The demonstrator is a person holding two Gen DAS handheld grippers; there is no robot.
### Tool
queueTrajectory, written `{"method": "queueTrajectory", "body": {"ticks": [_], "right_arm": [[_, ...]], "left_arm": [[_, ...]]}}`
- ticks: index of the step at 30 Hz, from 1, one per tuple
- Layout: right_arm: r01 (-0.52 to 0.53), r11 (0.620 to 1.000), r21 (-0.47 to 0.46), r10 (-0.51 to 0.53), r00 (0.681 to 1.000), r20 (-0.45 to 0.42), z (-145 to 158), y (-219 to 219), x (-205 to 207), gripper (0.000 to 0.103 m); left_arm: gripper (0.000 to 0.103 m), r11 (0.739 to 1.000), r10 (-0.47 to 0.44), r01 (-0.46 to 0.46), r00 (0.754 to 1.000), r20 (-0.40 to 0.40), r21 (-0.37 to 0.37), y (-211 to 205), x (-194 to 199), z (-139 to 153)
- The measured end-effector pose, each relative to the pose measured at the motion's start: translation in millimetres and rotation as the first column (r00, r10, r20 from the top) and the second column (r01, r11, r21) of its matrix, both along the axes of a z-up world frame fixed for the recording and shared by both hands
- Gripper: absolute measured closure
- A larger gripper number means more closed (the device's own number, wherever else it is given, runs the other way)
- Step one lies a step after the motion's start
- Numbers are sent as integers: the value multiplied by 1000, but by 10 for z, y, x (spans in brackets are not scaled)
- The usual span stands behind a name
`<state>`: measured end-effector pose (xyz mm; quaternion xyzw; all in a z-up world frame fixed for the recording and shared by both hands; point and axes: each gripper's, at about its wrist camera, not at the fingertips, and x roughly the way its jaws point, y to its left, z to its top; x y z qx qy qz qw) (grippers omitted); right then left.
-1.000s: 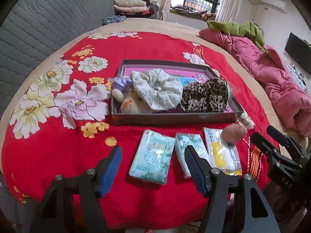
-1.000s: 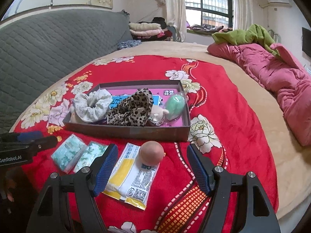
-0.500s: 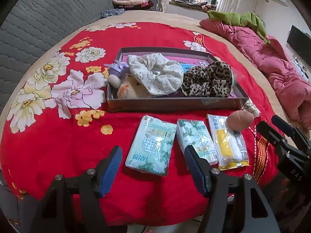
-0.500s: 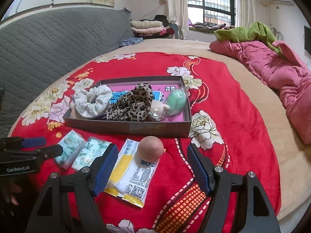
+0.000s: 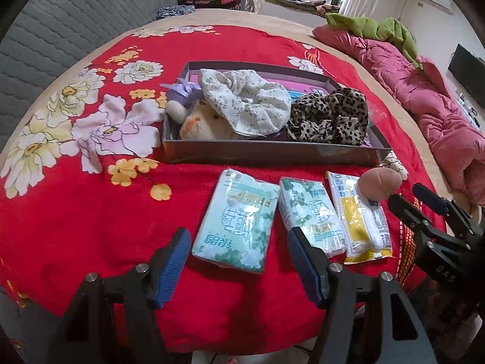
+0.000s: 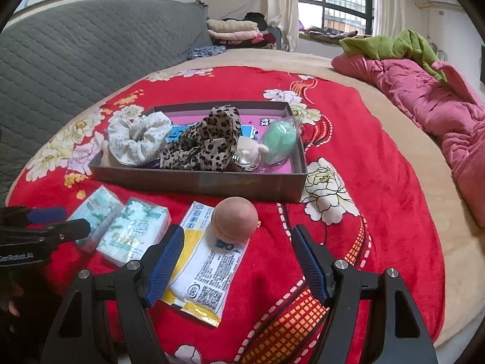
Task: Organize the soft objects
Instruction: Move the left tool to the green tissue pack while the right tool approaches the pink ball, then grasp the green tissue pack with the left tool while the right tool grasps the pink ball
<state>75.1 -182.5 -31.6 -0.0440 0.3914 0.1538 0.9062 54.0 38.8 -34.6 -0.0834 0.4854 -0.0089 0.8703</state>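
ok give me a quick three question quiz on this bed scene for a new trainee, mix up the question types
1. True or false: the pink ball lies inside the box.
2. Multiple choice: what sits at the right end of the box in the right wrist view? A) white scrunchie B) green sponge C) leopard scrunchie
3. Fill in: the left claw and right claw are both ____.

Key: 1. False, it rests on the yellow and white packet in front of the box. 2. B. 3. Open, holding nothing.
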Motion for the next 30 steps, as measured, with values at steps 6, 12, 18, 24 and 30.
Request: {"method": "queueTrajectory", "body": {"ticks": [6,12,18,24,30], "right_arm": [[2,1000,-3,-2,1000,-19,-96,-6,75,29],[-1,1000,-2,1,1000,-26,-179,5,160,29],[-16,1000,-18,16,1000,-25,-260,55,224,29],[-18,1000,-1,18,1000,0,-258,50,257,29],[-28,999,26,28,1000,-10,-280,9,317,47]], "left_arm": [[37,1000,-2,3,1000,-10,10,-26,37,-55],[37,1000,1,0,1000,-25,11,-20,92,-143],[37,1000,2,-1,999,-42,19,-30,143,-224],[37,1000,6,-5,999,-49,23,-29,180,-269],[37,999,4,-3,999,-51,34,-42,211,-299]]}}
